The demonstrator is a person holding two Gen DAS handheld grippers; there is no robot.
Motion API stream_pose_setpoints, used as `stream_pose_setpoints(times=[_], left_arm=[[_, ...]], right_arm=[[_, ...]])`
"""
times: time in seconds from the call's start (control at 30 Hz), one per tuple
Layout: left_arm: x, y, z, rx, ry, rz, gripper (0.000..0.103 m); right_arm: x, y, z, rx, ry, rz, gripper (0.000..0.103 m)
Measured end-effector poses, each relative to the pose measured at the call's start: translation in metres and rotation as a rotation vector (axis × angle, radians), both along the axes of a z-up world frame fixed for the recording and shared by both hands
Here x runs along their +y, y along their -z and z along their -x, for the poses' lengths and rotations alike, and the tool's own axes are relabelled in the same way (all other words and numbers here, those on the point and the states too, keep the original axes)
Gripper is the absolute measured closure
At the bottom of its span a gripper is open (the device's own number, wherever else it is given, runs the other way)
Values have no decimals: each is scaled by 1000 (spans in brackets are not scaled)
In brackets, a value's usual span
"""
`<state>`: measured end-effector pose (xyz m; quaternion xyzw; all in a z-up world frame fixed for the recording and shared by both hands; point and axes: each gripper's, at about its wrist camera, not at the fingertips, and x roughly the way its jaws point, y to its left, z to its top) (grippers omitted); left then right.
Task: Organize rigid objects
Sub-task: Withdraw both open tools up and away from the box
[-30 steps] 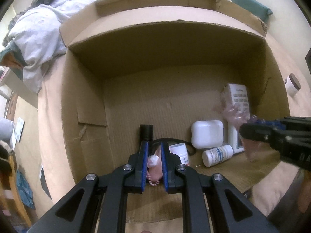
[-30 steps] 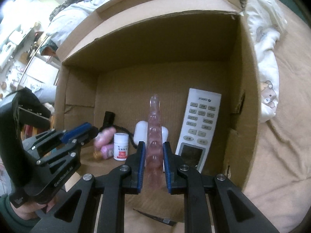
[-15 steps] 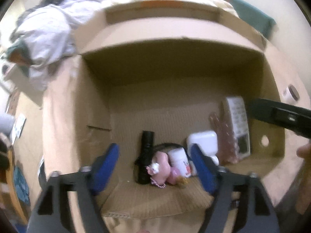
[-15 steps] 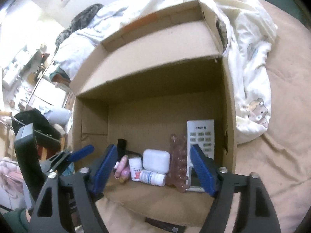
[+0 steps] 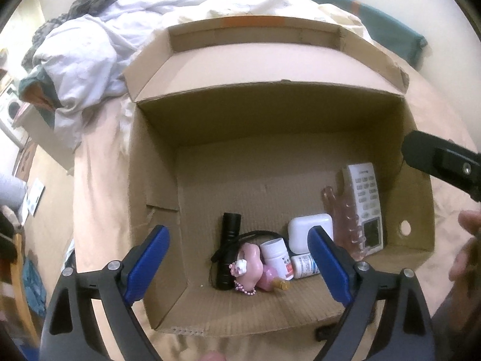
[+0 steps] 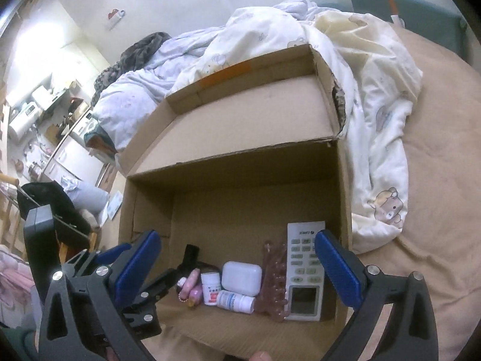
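Both claws spread wide over the cardboard box (image 5: pixel 156 162), nothing between the pads

Left gripper (image 5: pixel 239 266) jaws just opened, right gripper (image 6: pixel 237 266) too; flashlight (image 5: pixel 229 249), pill bottles (image 5: pixel 278 257), white case (image 5: pixel 309 231), remote (image 5: pixel 365 201) line the near wall, far floor bare

Lived-in bedroom in a home; a cardboard box (image 6: pixel 330 114) is sitting on a bed covered by a tan sheet (image 6: pixel 436 180); a rumpled duvet with bear print (image 6: pixel 381 138) is lying bunched behind it; cluttered white cabinets (image 6: pixel 45 114) are showing beyond the bedside.
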<state>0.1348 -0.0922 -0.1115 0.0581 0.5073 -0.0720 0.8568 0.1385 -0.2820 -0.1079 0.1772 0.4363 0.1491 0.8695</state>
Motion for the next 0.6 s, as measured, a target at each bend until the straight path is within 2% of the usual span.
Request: stream_pose_setpoints(times=[0.23, 0.43, 0.6], left_arm=[[24, -24, 4, -52, -76, 38, 11], [37, -41, 8, -22, -97, 42, 11], [50, -58, 20, -26, -131, 53, 11]], right_arm=[[-3, -11, 8, -36, 13, 33, 0], [-16, -21, 20, -25, 50, -22, 0], [-19, -32, 31, -41, 60, -12, 0]])
